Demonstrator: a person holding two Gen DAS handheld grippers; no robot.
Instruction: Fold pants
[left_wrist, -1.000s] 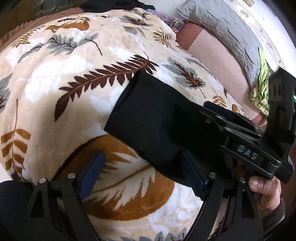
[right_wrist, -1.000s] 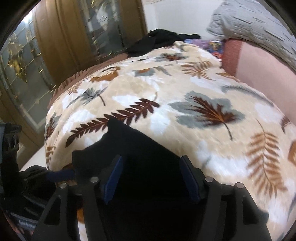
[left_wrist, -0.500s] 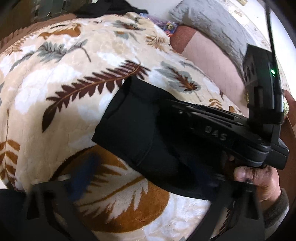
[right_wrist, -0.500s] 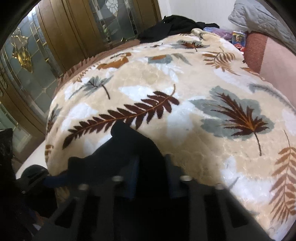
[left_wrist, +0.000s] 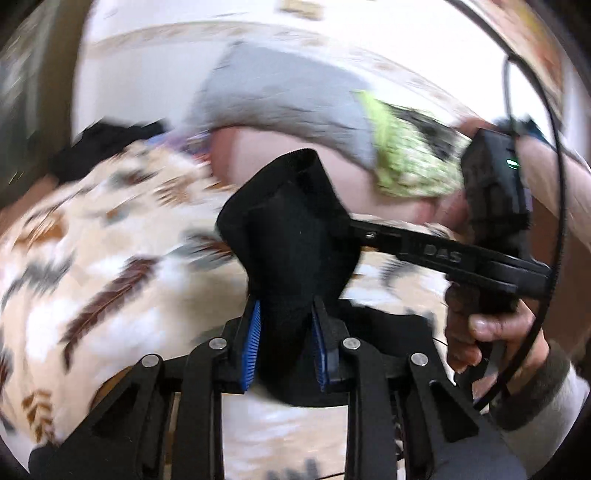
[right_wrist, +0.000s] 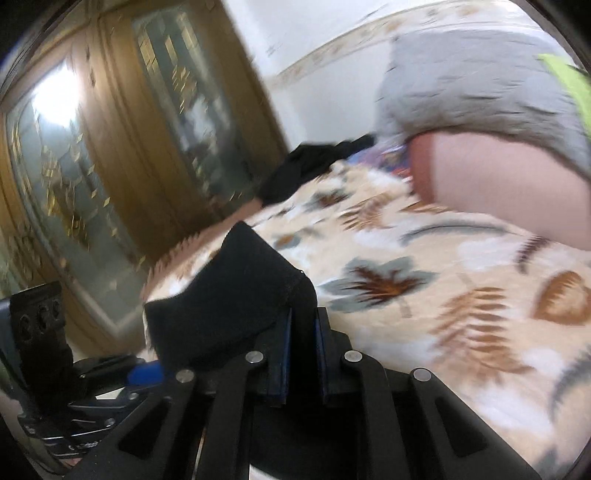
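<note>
The black pants (left_wrist: 291, 236) are folded into a thick bundle and held up off the leaf-patterned blanket (left_wrist: 110, 266). My left gripper (left_wrist: 284, 347) is shut on the bundle's lower part, blue pads pressing both sides. My right gripper (right_wrist: 301, 354) is shut on the pants (right_wrist: 236, 295) too, and its body (left_wrist: 461, 258) shows reaching in from the right in the left wrist view. The left gripper's body (right_wrist: 55, 369) sits at the lower left of the right wrist view.
A grey quilted pillow (left_wrist: 280, 96) and a green cloth (left_wrist: 406, 158) lie on the pink sheet (right_wrist: 498, 177) at the bed's head. Dark clothes (right_wrist: 310, 166) are heaped at the far bed edge. A wooden glass-door wardrobe (right_wrist: 110, 147) stands on the left.
Both grippers closed on the pants and lifted the bundle off the blanket. Both views tilted upward, with motion blur.
</note>
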